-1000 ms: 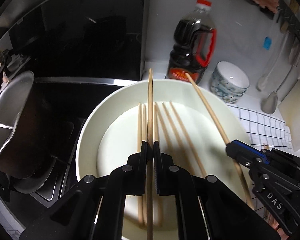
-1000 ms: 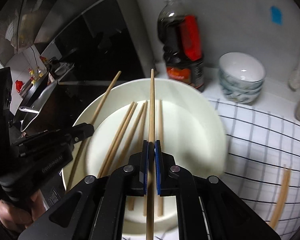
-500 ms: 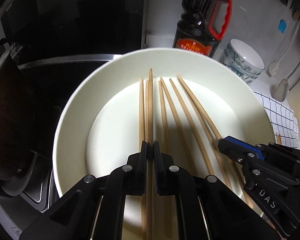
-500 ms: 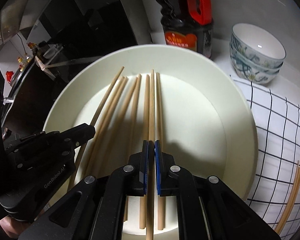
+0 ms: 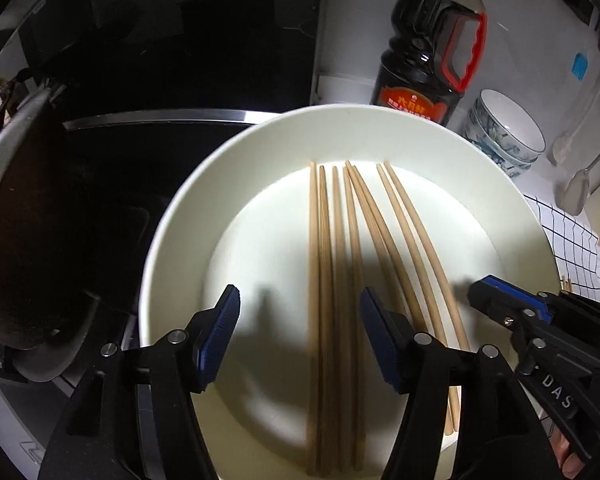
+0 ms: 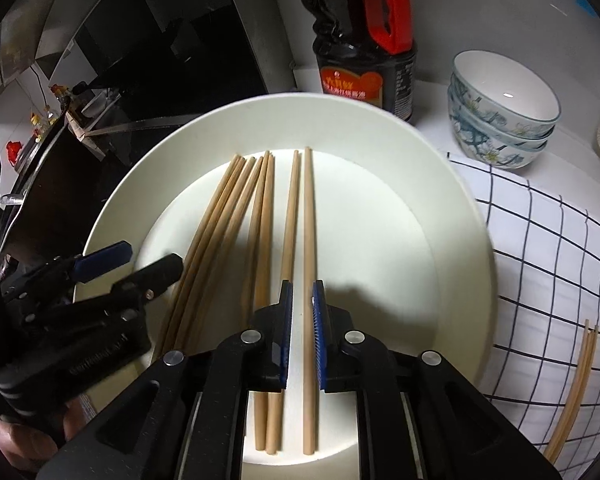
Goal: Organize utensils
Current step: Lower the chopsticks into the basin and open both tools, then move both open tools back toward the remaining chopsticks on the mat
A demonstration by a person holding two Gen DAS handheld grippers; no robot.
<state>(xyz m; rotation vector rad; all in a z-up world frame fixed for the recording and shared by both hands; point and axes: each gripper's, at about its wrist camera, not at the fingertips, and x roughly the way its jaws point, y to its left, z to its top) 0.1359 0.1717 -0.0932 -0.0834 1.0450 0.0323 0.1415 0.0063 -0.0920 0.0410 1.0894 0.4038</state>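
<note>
Lying only right-view: spare chopsticks (image 6: pixel 576 390)

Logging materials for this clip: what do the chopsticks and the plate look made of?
Chopsticks: probably bamboo or wood, matte tan, faint lengthwise grain, unlacquered. Plate: cream, smooth, softly glossy; ceramic or melamine, can't tell which.

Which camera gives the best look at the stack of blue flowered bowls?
The right wrist view. There the stacked bowls sit large and sharp beside the soy sauce bottle, with the flower pattern and separate rims clear. In the left wrist view the bowls are smaller, near the warped edge, behind the plate rim.
</note>
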